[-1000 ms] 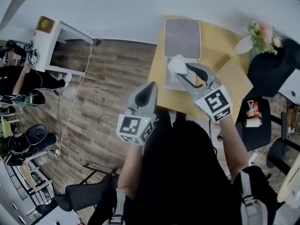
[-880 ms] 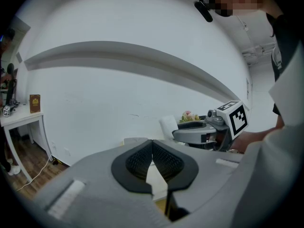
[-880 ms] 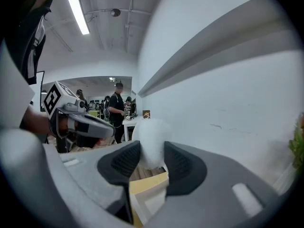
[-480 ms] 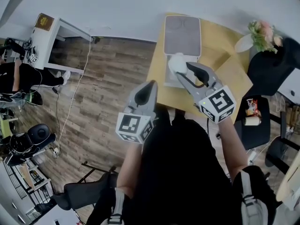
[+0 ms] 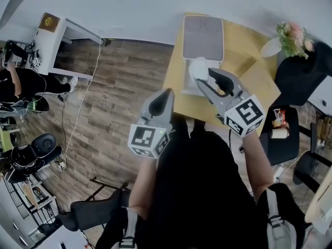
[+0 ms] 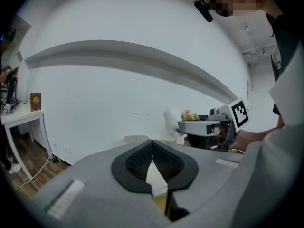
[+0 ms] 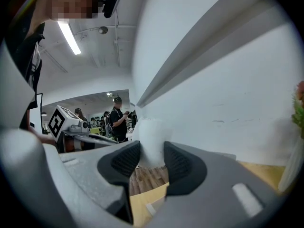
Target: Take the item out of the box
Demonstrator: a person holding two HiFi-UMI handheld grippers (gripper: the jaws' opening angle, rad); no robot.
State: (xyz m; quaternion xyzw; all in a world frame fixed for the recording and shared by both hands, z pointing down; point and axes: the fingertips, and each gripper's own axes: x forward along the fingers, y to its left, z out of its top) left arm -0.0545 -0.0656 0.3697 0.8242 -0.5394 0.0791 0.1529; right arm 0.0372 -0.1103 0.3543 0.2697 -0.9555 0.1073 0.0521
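yellow table (image 5: 244,61) against white wall, wood-plank floor (image 5: 119,97) alongside; grey box (image 5: 203,38) at table's far edge. right gripper (image 5: 205,77): clenched on white soft item (image 5: 197,69), in the air above box's near end. left gripper (image 5: 166,93): jaws pressed together, nothing between, near table's left corner, apart from box

Black top (image 5: 202,185), grey left tool (image 5: 165,93) and right tool (image 5: 203,77)

Item (image 5: 197,69) white; box (image 5: 203,35) grey/white; table (image 5: 249,66) yellow; L gripper (image 5: 165,94) & R gripper (image 5: 206,78) grey w/ blk pads, b/w square markers; floor (image 5: 119,92) brown wood planks; wall (image 5: 129,9) white
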